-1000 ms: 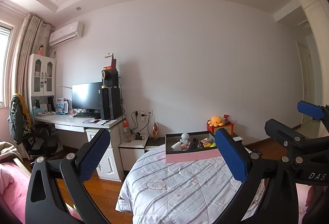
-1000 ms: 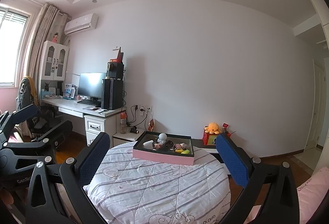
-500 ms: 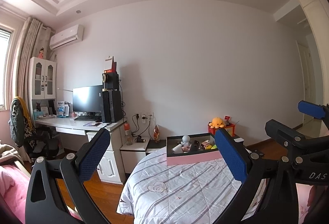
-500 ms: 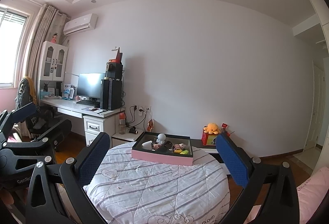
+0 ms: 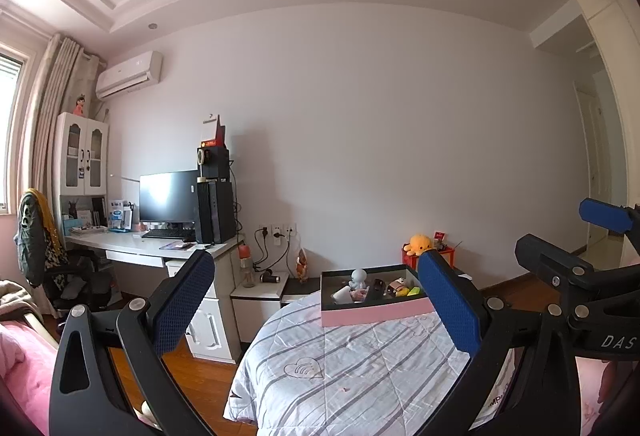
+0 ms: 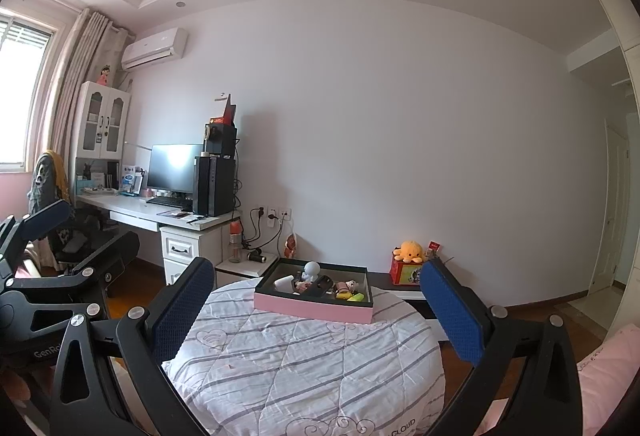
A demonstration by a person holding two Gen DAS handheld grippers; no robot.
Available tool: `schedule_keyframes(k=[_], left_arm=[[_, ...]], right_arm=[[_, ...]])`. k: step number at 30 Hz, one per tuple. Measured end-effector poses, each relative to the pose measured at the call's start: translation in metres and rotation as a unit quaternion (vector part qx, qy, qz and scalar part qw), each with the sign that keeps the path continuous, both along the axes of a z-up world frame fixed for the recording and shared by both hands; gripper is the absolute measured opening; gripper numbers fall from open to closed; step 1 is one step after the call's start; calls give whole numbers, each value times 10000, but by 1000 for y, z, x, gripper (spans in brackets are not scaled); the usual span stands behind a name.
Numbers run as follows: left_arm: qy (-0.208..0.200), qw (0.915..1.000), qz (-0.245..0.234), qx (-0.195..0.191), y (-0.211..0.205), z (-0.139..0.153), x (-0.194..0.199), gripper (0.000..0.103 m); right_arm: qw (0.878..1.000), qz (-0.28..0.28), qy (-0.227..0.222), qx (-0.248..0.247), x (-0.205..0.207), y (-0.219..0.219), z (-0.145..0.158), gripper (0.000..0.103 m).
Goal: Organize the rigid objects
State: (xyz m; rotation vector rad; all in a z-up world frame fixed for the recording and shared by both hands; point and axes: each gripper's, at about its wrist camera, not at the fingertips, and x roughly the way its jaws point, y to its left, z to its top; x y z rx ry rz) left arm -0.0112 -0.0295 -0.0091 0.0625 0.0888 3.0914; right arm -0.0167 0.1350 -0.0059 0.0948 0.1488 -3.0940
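A pink box with a dark inside [image 5: 372, 312] [image 6: 312, 306] sits at the far end of a round table covered by a striped quilt [image 5: 360, 368] [image 6: 304, 356]. In the box lie several small objects: a white figurine [image 5: 357, 278] [image 6: 311, 270], a dark item [image 6: 320, 284] and yellow pieces [image 5: 412, 291]. My left gripper [image 5: 316, 304] is open and empty, held well short of the box. My right gripper [image 6: 316, 310] is open and empty, also short of the box. Each gripper shows at the edge of the other's view.
A white desk [image 6: 160, 216] with monitor, computer tower and drawers stands at the left wall. A low stand [image 6: 248, 266] holds a bottle. An orange plush octopus [image 6: 408, 251] sits on a red box behind the table. An office chair [image 5: 60, 276] is far left. Wooden floor surrounds the table.
Both views shift slightly: the table and box sit a little lower and nearer in frame. Both grippers stay open and empty.
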Motion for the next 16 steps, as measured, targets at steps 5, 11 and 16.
schedule_keyframes(k=[5, 11, 16], left_arm=[[-42, 10000, -35, 30, 0, 0, 0, 103], [-43, 10000, 31, -30, 0, 1, 0, 103], [-21, 10000, 75, -50, -1, 1, 2, 103]], right_arm=[[10000, -10, 37, -11, 2, 1, 1, 103], [10000, -39, 16, -8, 3, 0, 0, 103], [10000, -51, 12, 1, 4, -1, 0, 103]])
